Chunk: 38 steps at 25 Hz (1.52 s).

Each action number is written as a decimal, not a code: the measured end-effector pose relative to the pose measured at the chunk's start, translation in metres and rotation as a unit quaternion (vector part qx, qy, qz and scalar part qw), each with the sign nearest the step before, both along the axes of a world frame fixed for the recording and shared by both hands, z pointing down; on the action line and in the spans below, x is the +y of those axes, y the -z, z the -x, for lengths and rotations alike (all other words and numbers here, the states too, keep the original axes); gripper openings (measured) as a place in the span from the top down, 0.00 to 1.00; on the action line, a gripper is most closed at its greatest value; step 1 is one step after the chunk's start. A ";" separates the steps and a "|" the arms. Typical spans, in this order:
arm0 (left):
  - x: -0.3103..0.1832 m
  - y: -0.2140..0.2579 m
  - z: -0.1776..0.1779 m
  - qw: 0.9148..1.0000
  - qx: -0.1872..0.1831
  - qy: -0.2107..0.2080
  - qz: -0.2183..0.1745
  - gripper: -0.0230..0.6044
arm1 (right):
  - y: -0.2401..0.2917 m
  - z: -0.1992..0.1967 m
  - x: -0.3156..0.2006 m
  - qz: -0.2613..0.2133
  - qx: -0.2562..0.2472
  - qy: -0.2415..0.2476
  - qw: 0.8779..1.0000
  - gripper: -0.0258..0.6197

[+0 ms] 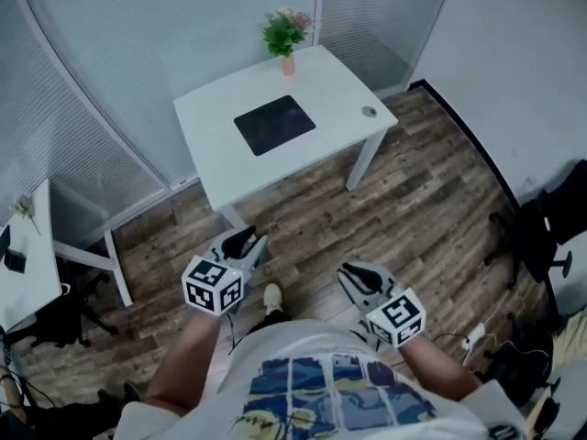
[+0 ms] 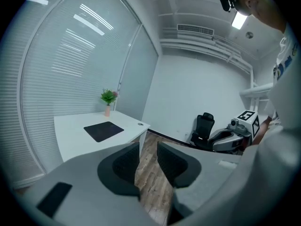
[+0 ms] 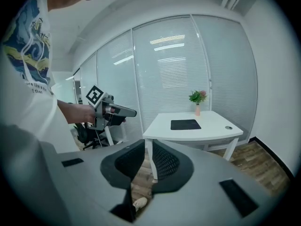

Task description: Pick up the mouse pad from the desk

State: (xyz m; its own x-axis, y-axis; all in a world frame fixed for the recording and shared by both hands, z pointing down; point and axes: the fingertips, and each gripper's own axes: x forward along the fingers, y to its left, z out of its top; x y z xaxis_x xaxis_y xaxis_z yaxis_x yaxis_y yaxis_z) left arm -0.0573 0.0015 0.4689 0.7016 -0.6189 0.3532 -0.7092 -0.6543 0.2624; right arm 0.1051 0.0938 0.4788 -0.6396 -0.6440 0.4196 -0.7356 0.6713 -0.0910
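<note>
On the white desk (image 1: 206,131) ahead of me, the black mouse pad (image 1: 274,124) lies flat near the middle, with a small potted plant (image 1: 285,35) at the far edge. I hold my left gripper (image 1: 246,244) and right gripper (image 1: 356,278) over the wood floor (image 1: 422,181), well short of the desk. Each has its jaws slightly apart and nothing between them.
</note>
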 end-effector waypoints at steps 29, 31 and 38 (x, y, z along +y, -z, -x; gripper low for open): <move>-0.321 -0.116 0.073 0.992 -0.061 0.079 0.080 0.74 | -0.027 0.028 -0.239 0.044 -0.004 0.000 0.999 0.88; -0.343 -0.123 0.073 0.990 -0.071 0.090 0.087 0.73 | -0.028 0.019 -0.261 0.046 -0.005 0.007 0.999 0.88; -0.421 -0.159 0.074 0.980 -0.108 0.122 0.114 0.73 | -0.040 -0.022 -0.325 0.077 -0.011 0.004 0.997 0.88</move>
